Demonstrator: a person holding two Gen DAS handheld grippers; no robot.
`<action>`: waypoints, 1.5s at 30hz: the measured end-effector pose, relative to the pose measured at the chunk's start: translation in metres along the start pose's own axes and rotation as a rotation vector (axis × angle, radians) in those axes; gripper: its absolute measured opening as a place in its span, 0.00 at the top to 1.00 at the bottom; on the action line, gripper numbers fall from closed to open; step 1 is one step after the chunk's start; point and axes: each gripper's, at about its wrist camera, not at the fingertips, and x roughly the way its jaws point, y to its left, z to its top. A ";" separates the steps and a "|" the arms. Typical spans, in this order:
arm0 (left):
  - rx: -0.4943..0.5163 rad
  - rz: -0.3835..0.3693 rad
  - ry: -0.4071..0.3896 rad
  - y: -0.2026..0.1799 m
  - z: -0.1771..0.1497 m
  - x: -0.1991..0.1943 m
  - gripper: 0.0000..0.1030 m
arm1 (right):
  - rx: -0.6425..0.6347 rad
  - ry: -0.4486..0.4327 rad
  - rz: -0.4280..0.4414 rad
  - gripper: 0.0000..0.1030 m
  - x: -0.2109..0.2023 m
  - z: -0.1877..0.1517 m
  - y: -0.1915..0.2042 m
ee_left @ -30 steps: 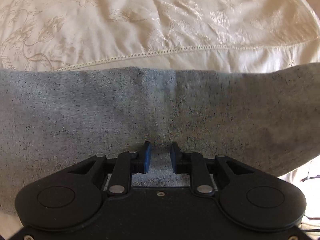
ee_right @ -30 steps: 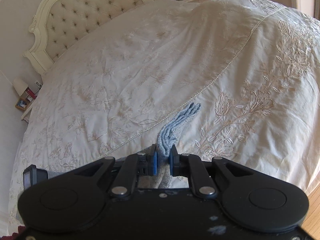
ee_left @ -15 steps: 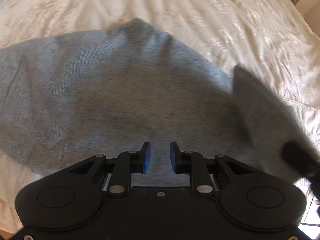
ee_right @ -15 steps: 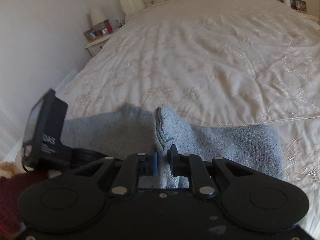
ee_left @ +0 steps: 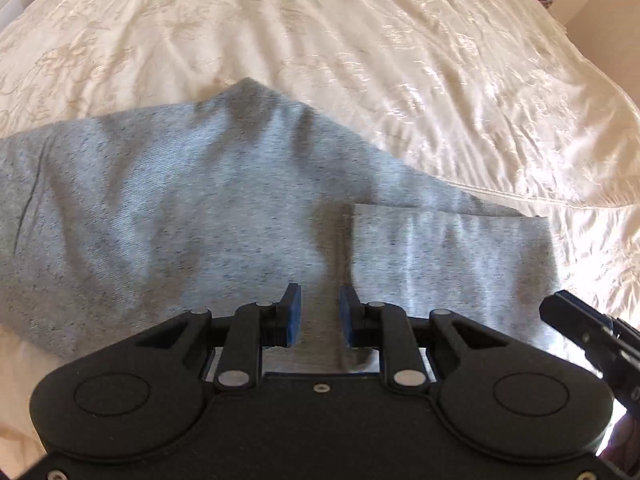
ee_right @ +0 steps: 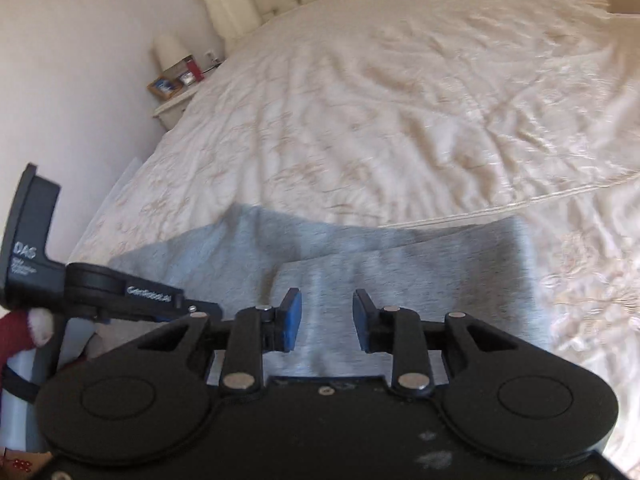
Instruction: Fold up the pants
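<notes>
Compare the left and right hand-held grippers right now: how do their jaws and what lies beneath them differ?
The right hand-held gripper stands wider and its jaws are opening; the left hand-held gripper holds a narrower gap. Below the left one runs the edge of a folded-over layer of the grey pants; below the right one the cloth shows only a soft ridge. Both point down over the pants on the cream bedspread, and neither visibly pinches fabric.

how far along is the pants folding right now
Done: one end of the grey pants already lies folded over on the bedspread. In hand: nothing; right gripper is opening, left gripper gapes over cloth. Left: further folds, smoothing.
</notes>
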 end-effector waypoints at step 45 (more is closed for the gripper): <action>0.133 0.188 0.090 -0.085 -0.051 0.056 0.68 | -0.043 0.318 -0.049 0.88 0.031 -0.025 -0.138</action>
